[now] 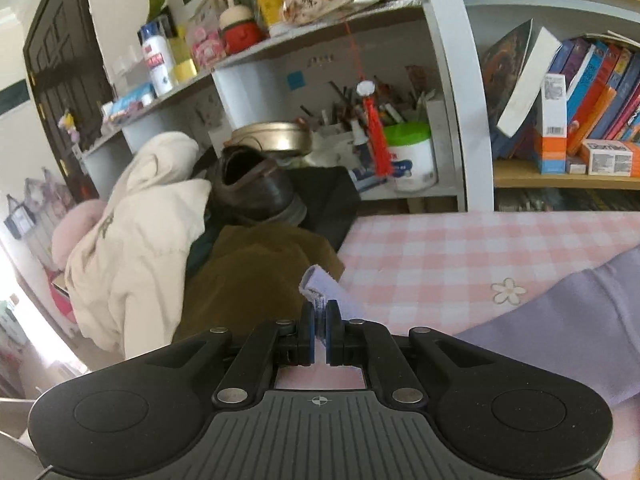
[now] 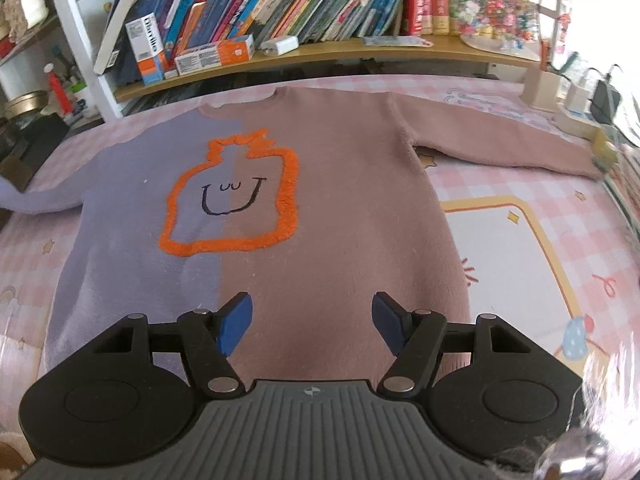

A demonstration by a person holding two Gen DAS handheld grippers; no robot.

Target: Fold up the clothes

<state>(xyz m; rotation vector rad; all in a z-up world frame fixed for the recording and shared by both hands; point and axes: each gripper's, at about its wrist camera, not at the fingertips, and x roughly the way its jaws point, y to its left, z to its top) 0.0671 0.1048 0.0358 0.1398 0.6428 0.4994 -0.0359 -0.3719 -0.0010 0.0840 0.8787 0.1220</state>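
Left wrist view: left tool (image 1: 320, 322) clamped on lilac cuff (image 1: 326, 290) of sweater (image 1: 568, 320), beside piled clothes (image 1: 140, 240).
Right wrist view: sweater flat on pink checked desk (image 2: 520, 184); right tool (image 2: 312, 320) hovers above hem, jaws apart, holding nothing.

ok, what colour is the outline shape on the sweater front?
Orange fuzzy outline on the sweater, straddling its lilac and dusty-pink halves. Right wrist view shows it best.

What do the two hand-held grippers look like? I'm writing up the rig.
Both match. The left hand-held gripper and right hand-held gripper have matte black linkage arms with silver pivot pins, blue finger pads, round black side discs and a grey ribbed base bearing a small crosshair mark. No cables or sleeves show.
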